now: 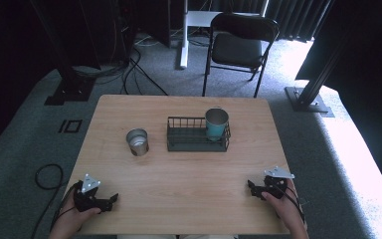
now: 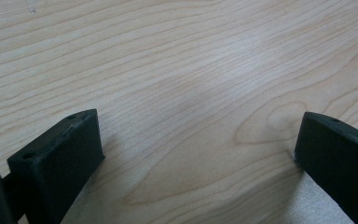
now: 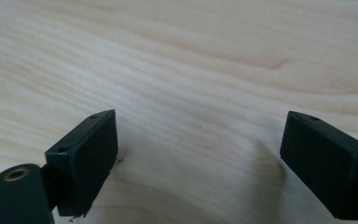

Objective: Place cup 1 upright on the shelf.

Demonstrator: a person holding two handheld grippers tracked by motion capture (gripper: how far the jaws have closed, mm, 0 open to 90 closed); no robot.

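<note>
A dark wire rack (image 1: pixel 198 134) stands at the middle of the wooden table (image 1: pixel 179 169), with a teal metal cup (image 1: pixel 216 123) upright in its right end. A second, silver metal cup (image 1: pixel 138 142) stands on the table to the rack's left. My left gripper (image 1: pixel 113 199) rests near the front left corner, held by a hand, jaws pointing right. My right gripper (image 1: pixel 251 186) rests near the front right corner, jaws pointing left. In the left gripper view my left gripper (image 2: pixel 198 144) is open over bare wood. In the right gripper view my right gripper (image 3: pixel 200 144) is open too, with nothing between its jaws.
A black folding chair (image 1: pixel 238 47) stands on the grey carpet beyond the table's far edge. Black frame posts (image 1: pixel 69 74) and cables lie at the back left, another post base (image 1: pixel 308 97) at the back right. A cable loop (image 1: pixel 47 177) lies left of the table.
</note>
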